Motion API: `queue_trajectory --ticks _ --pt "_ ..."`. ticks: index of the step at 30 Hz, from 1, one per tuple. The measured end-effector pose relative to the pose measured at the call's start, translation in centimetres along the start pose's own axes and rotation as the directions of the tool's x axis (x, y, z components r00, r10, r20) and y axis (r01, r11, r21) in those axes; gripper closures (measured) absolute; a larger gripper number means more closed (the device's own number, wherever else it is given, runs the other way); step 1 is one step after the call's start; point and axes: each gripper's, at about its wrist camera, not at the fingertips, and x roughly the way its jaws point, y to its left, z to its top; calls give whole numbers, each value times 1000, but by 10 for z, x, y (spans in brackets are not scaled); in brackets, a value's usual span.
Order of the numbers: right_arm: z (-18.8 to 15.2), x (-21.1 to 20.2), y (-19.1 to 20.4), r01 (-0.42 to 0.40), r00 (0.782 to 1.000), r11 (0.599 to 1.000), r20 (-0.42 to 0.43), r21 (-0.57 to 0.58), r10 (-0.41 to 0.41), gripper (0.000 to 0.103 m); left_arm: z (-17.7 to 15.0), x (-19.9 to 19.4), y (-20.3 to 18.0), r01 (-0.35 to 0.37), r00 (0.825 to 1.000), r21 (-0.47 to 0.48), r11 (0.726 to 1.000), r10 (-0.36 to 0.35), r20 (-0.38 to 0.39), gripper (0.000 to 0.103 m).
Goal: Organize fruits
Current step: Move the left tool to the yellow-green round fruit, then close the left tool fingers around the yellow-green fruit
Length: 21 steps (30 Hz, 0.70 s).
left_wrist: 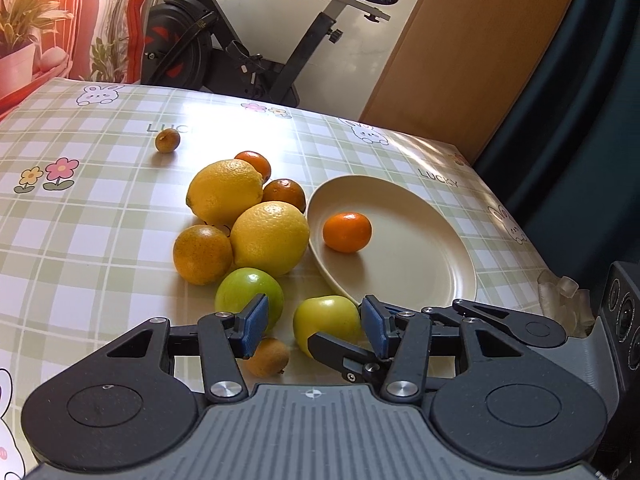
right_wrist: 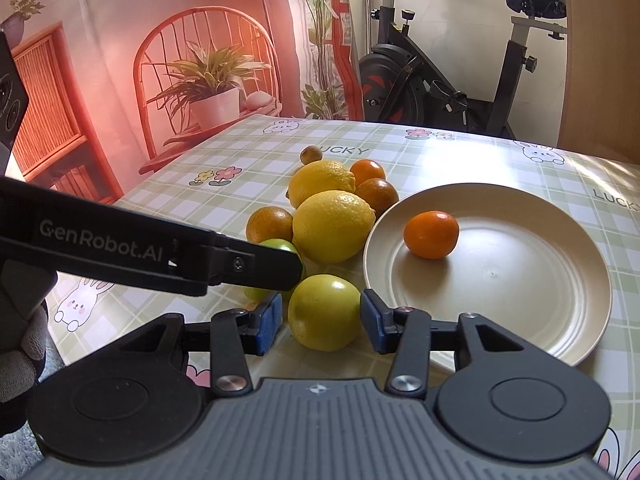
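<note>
A cream plate (left_wrist: 420, 264) (right_wrist: 520, 280) holds one tangerine (left_wrist: 347, 232) (right_wrist: 431, 234). Left of it lies a heap: two lemons (left_wrist: 270, 238) (right_wrist: 332, 226), several small oranges (left_wrist: 202, 254) (right_wrist: 269, 224), and two green fruits (left_wrist: 248, 294) (right_wrist: 324, 312). My left gripper (left_wrist: 316, 322) is open, low over the near fruits, with a yellow-green fruit (left_wrist: 326, 320) just inside its right finger. My right gripper (right_wrist: 320, 322) is open with its pads on either side of the yellow-green fruit, not pressing it. The left gripper's arm (right_wrist: 160, 256) crosses the right wrist view.
A small brown fruit (left_wrist: 167, 140) (right_wrist: 311, 154) lies alone farther back on the checked tablecloth (left_wrist: 100, 240). Another brownish fruit (left_wrist: 268, 356) lies under my left gripper. An exercise bike (left_wrist: 248, 40) stands behind the table. The table's right edge is close to the plate.
</note>
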Motion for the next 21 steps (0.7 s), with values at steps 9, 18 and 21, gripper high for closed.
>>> queue_trajectory --ticks 9,18,21 --pt "-7 2 -7 -15 999 998 -51 58 18 56 -3 26 -11 8 998 41 999 -6 -56 49" --pt "-9 9 -16 -30 998 993 -60 115 37 56 -5 33 -10 -7 997 56 998 12 -78 56" --pt "-10 10 -20 -35 997 990 -60 135 43 56 -4 33 -9 -6 997 54 998 10 -76 56"
